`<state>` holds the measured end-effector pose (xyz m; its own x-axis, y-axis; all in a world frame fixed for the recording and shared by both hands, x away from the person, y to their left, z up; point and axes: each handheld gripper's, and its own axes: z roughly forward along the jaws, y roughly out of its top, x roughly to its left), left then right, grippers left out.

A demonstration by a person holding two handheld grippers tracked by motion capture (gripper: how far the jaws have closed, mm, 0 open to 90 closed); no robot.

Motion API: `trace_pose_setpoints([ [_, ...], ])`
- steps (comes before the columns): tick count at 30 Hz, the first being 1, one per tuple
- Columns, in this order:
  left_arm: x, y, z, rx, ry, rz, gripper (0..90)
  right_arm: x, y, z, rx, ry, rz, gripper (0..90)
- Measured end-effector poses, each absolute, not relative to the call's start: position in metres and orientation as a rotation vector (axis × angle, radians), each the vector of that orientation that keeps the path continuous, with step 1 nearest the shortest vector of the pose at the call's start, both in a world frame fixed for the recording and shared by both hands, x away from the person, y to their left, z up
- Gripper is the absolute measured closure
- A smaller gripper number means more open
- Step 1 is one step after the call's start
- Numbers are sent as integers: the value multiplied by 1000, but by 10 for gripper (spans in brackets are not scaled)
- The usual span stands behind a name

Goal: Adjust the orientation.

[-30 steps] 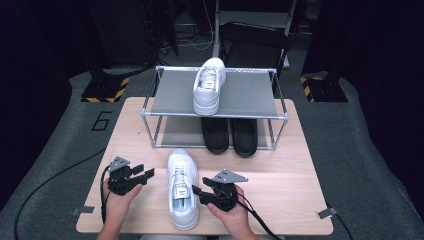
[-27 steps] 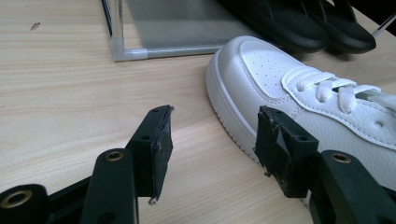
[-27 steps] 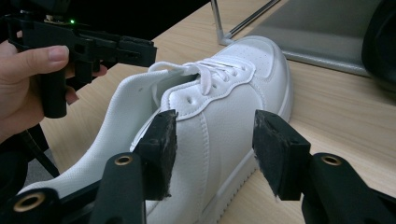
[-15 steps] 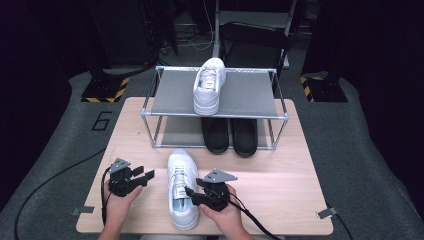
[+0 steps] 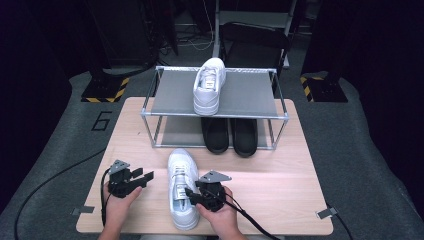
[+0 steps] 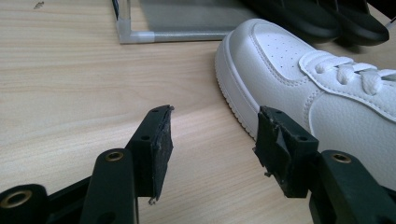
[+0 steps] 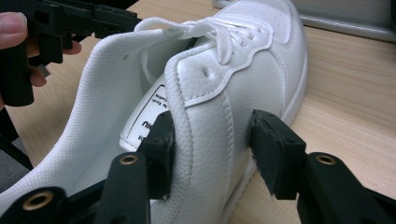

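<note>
The right gripper (image 5: 194,195) is closing its jaws astride the side wall of the white sneaker (image 5: 181,186), which is lying toe-first toward the shoe rack (image 5: 215,114), while the left gripper (image 5: 144,179) is waiting wide open and empty just beside it.

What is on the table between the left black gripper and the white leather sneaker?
Nothing: in the left gripper view, bare light wooden table lies between the left gripper and the white leather sneaker.
</note>
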<state>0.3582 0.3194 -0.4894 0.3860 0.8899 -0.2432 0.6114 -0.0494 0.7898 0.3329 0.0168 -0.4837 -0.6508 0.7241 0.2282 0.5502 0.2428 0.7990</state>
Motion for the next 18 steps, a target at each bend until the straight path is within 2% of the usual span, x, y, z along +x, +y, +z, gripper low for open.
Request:
trace_pose_setpoints([
  [7,358,321,-489,1739,1322,406,454,333,8,-480,1241,2260,1352,684],
  [18,358,322,-491,1736,1332,407,454,336,-1,-477,1163,2268,1306,791],
])
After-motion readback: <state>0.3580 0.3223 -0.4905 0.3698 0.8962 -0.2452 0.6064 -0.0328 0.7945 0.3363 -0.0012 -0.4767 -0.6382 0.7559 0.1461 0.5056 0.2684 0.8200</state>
